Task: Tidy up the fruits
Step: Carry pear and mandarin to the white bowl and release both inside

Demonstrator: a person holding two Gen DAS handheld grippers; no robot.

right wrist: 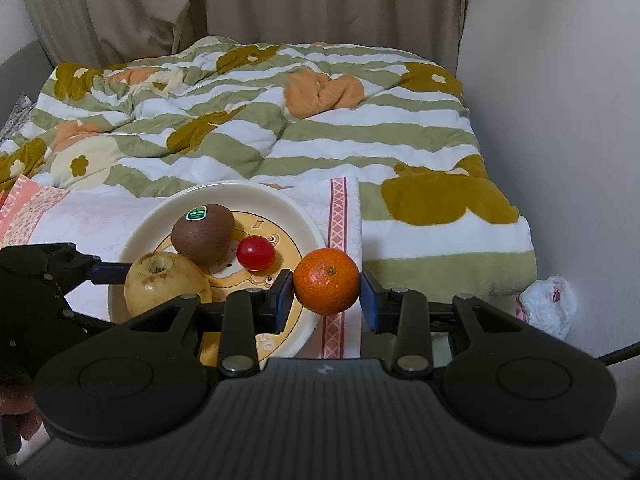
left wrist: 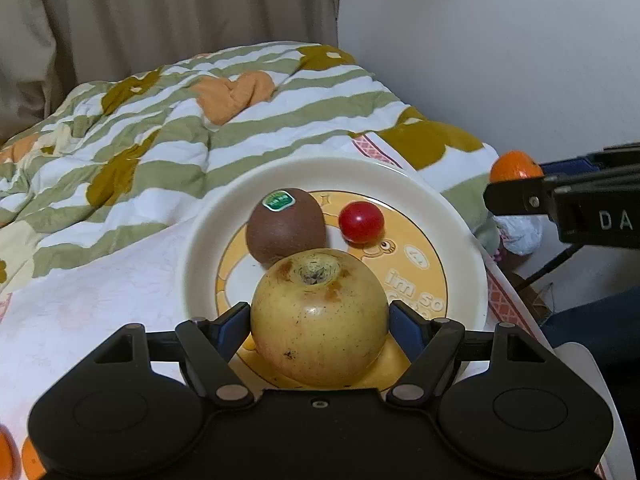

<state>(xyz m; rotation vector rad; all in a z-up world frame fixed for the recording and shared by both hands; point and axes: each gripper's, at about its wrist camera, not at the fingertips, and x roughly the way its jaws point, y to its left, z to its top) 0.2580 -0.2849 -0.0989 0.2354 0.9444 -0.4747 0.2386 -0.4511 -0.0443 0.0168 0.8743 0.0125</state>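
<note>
**Fruit in both grippers, plate half filled**

Plate [left wrist: 460,240], cream-rimmed with a yellow cartoon print, is the largest piece here and sits on a white cloth with a pink patterned border [right wrist: 338,216] laid over the bed; it looks rigid and breakable, and on soft bedding I would expect it to tip if pressed near the rim. Behind it the green-striped quilt [right wrist: 280,140] fills the upper half of both views.

The yellow apple [left wrist: 320,320], lower centre of the left wrist view, is clamped at its widest girth between the blue pads of the left gripper [left wrist: 320,322], stem hollow up, over the near part of the plate. It reads as heavy, firm and smooth-skinned, with brown blemishes, so a grip across the middle is the safe one. Whether its underside rests on the plate is hidden by the gripper body.

The kiwi [left wrist: 286,226], with a green sticker, lies on the plate just behind the apple; fuzzy skin, soft under pressure I would judge.

The mandarin [right wrist: 326,282] is pinched by the right gripper [right wrist: 326,300] at its equator, just off the plate's right rim over the cloth border. Light, with loose yielding peel: gentle squeeze only.

The cherry tomato [left wrist: 361,222], smallest, glossy, round and likely to roll, sits beside the kiwi.

An orange shape at the left wrist view's lower left corner is cut off; a crumpled white bag [right wrist: 548,304] lies lower right.
</note>
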